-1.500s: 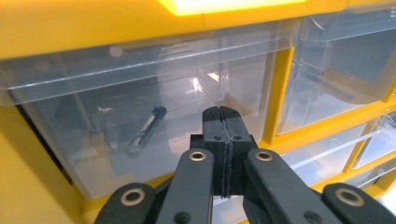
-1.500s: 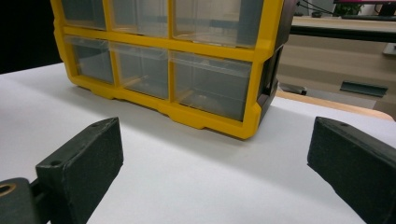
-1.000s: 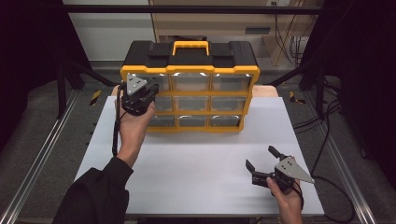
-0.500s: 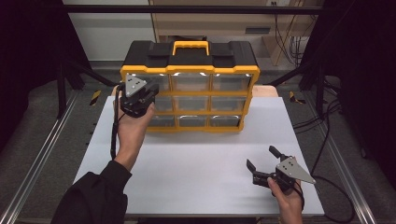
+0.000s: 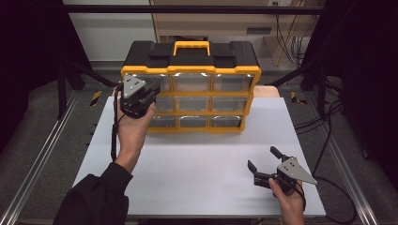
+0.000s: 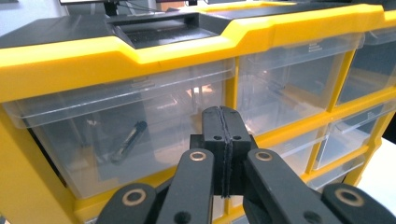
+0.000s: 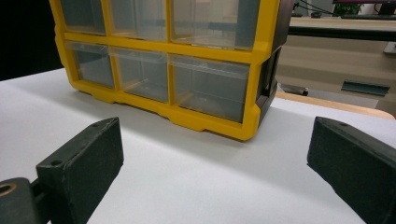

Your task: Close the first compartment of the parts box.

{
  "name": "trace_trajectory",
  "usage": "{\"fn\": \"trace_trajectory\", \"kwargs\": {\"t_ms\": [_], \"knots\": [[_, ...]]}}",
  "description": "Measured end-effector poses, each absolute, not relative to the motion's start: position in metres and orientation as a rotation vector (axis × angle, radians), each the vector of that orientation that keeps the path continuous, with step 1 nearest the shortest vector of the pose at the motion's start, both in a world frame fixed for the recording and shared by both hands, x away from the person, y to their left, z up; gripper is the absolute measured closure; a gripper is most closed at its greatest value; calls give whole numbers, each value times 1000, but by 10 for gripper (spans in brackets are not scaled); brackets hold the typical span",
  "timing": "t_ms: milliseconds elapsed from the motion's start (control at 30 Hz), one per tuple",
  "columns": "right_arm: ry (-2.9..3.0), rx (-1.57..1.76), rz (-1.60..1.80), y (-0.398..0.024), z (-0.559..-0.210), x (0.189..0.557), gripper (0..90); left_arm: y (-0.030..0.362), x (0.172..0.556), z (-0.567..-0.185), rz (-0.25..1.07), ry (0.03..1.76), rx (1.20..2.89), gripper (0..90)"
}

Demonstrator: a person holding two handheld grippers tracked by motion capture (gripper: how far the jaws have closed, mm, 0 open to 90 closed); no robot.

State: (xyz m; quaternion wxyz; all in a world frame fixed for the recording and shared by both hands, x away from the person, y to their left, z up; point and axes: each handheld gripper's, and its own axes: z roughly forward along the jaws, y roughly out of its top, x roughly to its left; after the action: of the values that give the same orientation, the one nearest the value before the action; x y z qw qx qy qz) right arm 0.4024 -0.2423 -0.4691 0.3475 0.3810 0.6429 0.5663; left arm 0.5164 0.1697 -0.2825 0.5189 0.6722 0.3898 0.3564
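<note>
A yellow and black drawer organizer [image 5: 190, 70] with clear drawers stands at the back of the white table [image 5: 197, 159]. My left gripper [image 5: 151, 92] is held up in front of its left column, jaws pressed together with nothing between them. In the left gripper view the shut left gripper [image 6: 223, 114] points at the top-left drawer [image 6: 126, 116], close to its right edge; whether it touches I cannot tell. A dark pen-like tool [image 6: 128, 140] lies inside that drawer. My right gripper [image 5: 263, 158] rests low at the table's front right, jaws wide apart and empty, facing the organizer [image 7: 210, 51].
The organizer has a yellow carry handle [image 5: 191, 46] on its black lid. Cables trail from both grippers and hang at the right of the table [image 5: 324, 140]. Metal rails [image 5: 42, 154] run along the table's sides. A person's dark sleeve [image 5: 94, 197] enters at bottom left.
</note>
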Motion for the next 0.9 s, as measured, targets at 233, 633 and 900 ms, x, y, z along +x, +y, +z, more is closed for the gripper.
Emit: {"fn": "trace_trajectory", "kwargs": {"t_ms": [233,633,900], "knots": [[1670,986,1472,-242,-469,403,37,171,516,-284,841,931,1602,898],[1681,987,1462,-239,-470,405,37,178,503,-293,814,898,1581,898],[1691,988,1451,-236,-470,403,37,186,494,-309,778,904,1547,897]]}}
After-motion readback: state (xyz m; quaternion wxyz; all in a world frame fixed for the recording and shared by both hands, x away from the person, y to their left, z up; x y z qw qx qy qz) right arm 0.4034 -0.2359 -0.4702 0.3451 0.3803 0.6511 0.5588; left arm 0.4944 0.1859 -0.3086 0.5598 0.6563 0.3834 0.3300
